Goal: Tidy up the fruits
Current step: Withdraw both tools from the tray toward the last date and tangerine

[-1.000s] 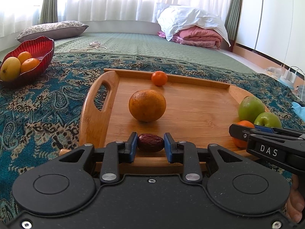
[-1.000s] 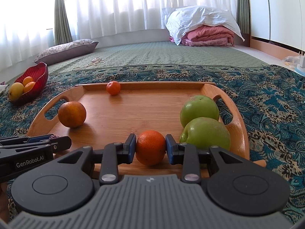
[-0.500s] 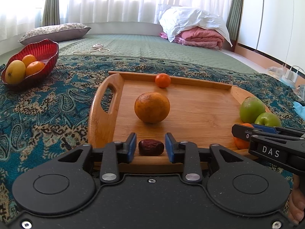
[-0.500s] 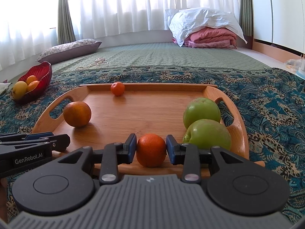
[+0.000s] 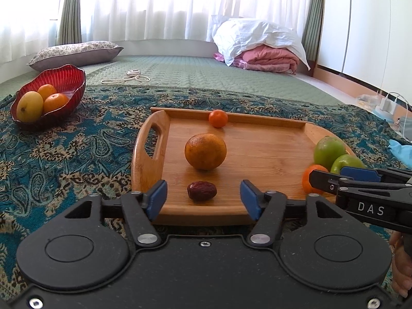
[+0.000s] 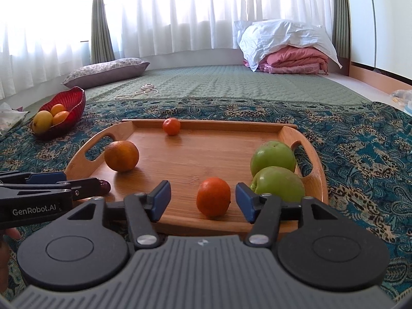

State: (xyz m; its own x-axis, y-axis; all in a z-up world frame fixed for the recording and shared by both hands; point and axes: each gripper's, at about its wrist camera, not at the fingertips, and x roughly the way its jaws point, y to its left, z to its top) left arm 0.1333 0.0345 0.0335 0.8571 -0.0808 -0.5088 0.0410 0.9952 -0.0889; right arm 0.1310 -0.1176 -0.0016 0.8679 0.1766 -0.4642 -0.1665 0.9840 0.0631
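Both grippers spread wide at the near edge of the wooden tray (image 5: 260,152), each with a released fruit resting between its fingers.

The left gripper (image 5: 203,197) stands unclenched, its blue pads well clear of the dark red date (image 5: 201,191) lying on the tray's near left part. The right gripper (image 6: 203,200) is likewise unclenched around a small orange (image 6: 213,196), which sits on the tray's near edge untouched by either pad. Beyond the date lies a large orange (image 5: 205,151), and a tiny tangerine (image 5: 218,118) rests against the tray's far rim. Two green apples (image 6: 273,156) crowd the tray's right handle, seemingly touching each other. Left of the tray, on the patterned cloth (image 5: 77,149), a red bowl (image 5: 69,82) holds more fruit.
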